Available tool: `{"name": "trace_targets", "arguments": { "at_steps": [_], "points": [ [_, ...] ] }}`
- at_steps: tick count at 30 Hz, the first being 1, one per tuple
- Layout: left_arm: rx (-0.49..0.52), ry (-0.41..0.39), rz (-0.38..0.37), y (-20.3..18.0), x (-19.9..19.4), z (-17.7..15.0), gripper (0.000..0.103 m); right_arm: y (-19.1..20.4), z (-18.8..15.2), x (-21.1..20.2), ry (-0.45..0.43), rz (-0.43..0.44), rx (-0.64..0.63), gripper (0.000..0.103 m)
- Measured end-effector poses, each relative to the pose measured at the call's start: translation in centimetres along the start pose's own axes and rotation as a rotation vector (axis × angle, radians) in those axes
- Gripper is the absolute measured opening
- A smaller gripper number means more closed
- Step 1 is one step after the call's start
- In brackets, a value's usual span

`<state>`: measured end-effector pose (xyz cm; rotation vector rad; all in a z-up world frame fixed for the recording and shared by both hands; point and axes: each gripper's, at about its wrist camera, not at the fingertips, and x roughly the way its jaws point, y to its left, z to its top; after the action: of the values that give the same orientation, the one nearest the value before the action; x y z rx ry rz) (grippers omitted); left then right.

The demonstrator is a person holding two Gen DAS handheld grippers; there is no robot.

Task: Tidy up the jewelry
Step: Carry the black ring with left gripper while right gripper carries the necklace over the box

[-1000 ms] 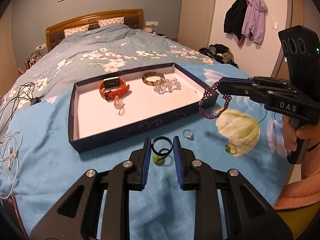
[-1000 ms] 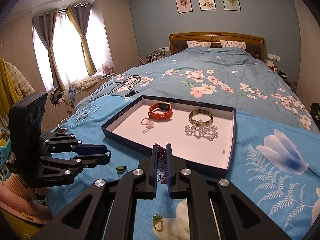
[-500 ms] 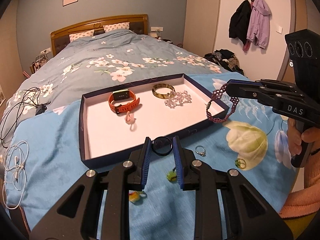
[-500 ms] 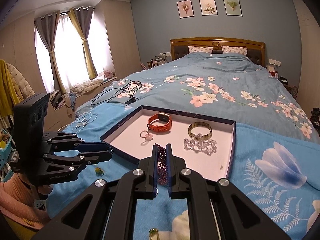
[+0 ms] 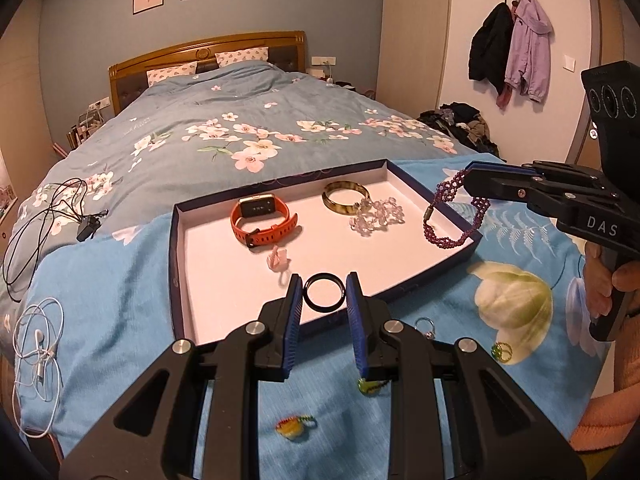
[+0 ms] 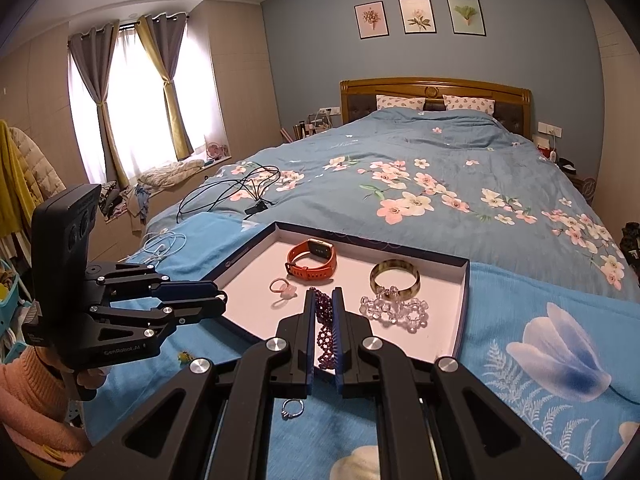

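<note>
Both my claws have carried their loads from over the blanket to over the tray (image 5: 178, 280): my left claw (image 5: 323, 298) pinches the black ring (image 5: 324, 292) above the near edge, and my right claw (image 6: 323, 312), pressed nearly together, pinches the purple bracelet (image 5: 448, 216), which dangles over the right rim. Watch (image 5: 264, 220), bangle (image 5: 345, 196), crystal bracelet (image 5: 376, 214) and pink ring (image 5: 278, 260) already lie inside. To do this well, I judge I should lower the black ring onto bare white floor, clear of the pink ring, before letting go. Likewise the bracelet should settle fully inside the wall, not draped across it. Several small rings wait on the blanket (image 5: 120, 300).
</note>
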<state>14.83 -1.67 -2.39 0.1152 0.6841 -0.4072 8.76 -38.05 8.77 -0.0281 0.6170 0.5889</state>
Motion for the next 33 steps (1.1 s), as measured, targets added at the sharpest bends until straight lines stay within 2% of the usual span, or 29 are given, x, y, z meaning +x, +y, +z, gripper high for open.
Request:
{"name": "trace_targets", "arguments": {
  "at_steps": [12,33],
  "points": [
    [0.0,-0.004,0.015,0.6,0.9,0.9,0.022,-0.5,1.0,1.7,0.021,0.008,0.002,0.006],
    [-0.012,0.042,0.06,1.9,4.2,1.4,0.022,-1.7,1.2,5.2,0.074,0.017,0.036,0.006]
  ]
}}
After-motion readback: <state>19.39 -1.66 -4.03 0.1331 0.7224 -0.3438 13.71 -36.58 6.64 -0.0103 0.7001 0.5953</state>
